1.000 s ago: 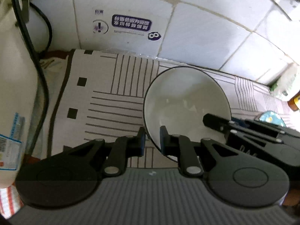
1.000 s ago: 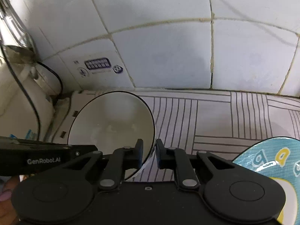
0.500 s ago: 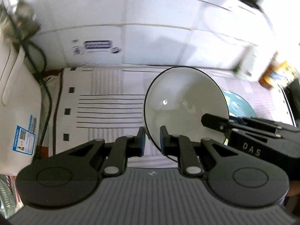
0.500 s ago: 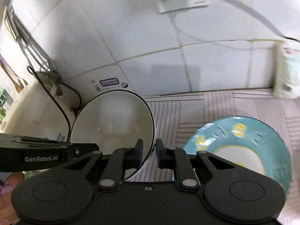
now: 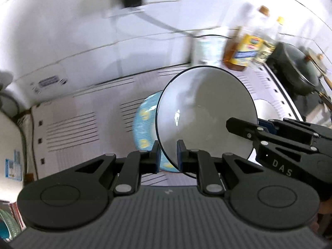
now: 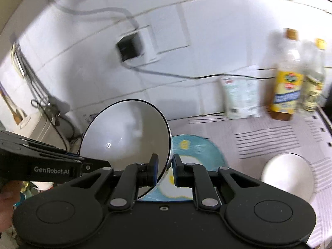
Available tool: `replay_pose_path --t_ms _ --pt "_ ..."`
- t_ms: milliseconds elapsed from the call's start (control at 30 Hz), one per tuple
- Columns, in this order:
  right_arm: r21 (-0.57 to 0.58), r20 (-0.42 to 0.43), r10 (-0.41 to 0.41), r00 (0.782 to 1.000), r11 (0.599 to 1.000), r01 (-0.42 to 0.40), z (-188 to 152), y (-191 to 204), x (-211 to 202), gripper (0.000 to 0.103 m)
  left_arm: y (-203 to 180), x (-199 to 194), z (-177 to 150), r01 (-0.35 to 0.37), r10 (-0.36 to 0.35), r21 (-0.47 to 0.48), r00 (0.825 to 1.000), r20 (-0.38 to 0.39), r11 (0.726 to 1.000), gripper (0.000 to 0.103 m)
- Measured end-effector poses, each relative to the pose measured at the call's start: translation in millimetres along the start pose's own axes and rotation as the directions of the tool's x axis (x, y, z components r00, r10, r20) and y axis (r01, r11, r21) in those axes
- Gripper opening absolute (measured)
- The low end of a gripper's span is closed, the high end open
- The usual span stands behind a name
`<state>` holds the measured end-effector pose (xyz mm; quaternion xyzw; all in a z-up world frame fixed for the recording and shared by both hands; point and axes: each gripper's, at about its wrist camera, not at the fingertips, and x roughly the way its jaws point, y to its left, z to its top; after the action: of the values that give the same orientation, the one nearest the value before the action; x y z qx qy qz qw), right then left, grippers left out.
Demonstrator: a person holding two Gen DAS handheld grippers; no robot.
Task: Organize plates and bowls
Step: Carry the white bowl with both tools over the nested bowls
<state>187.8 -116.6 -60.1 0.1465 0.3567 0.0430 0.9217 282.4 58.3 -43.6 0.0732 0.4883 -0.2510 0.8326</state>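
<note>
White lettering "GenRobot.AI" is showing on the left gripper [image 6: 87, 164] body, at 9 o'clock in the right wrist view. "DAS" is showing on the right gripper [image 5: 234, 124] body, at 4 o'clock in the left wrist view. Bottle labels are reading too blurred.

A white tiled wall [image 6: 207, 31] with thin grout lines backs the scene, lit brightly and evenly. A dark plug [image 6: 129, 48] sits in a wall socket, and a black cable [image 6: 207, 76] runs from it across the tiles. The surface [image 6: 269, 132] carries a pale covering printed with dark stripes and small squares. At its back stand two oil bottles [image 6: 287, 87] and a white packet [image 6: 240, 95]. In the left wrist view a dark wok [image 5: 294, 66] sits at the far right, and a blue sticker [image 5: 48, 82] marks a low tile.
</note>
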Motion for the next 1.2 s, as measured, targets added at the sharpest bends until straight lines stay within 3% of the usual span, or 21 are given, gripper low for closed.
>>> replay_pose_path --t_ms 267,600,833,933,1067,1200 --pt "0.057 0.081 -0.029 0.996 0.998 0.024 -11.9 -77.8 -42.5 0.018 -90.4 17.1 9.1 0.024 -0.023 0.090 1.000 -0.010 0.996 0.014" --pt "0.062 0.074 -0.064 0.995 0.996 0.060 -15.8 -167.2 -60.0 0.018 -172.0 60.4 21.2 0.048 -0.044 0.098 0.998 -0.048 0.994 0.014" --pt "-0.010 0.025 -0.059 0.998 0.998 0.059 -11.5 -204.6 -44.7 0.018 -199.0 97.5 23.8 0.002 0.003 0.063 0.997 -0.080 0.998 0.015" --pt "-0.044 -0.005 -0.053 0.999 0.998 0.053 -10.1 -213.9 -35.6 0.018 -198.0 112.8 26.2 0.009 -0.007 0.010 0.994 -0.113 1.000 0.015" --pt "-0.032 -0.037 0.007 0.999 0.999 -0.008 -8.7 -232.0 -24.6 0.018 -194.4 135.5 27.9 0.035 -0.044 -0.051 0.982 -0.186 0.998 0.015" --pt "-0.098 -0.067 0.007 0.998 0.995 -0.014 -13.4 -233.4 -11.0 0.018 -196.0 154.0 28.0 0.010 -0.030 -0.079 0.966 -0.257 0.997 0.017"
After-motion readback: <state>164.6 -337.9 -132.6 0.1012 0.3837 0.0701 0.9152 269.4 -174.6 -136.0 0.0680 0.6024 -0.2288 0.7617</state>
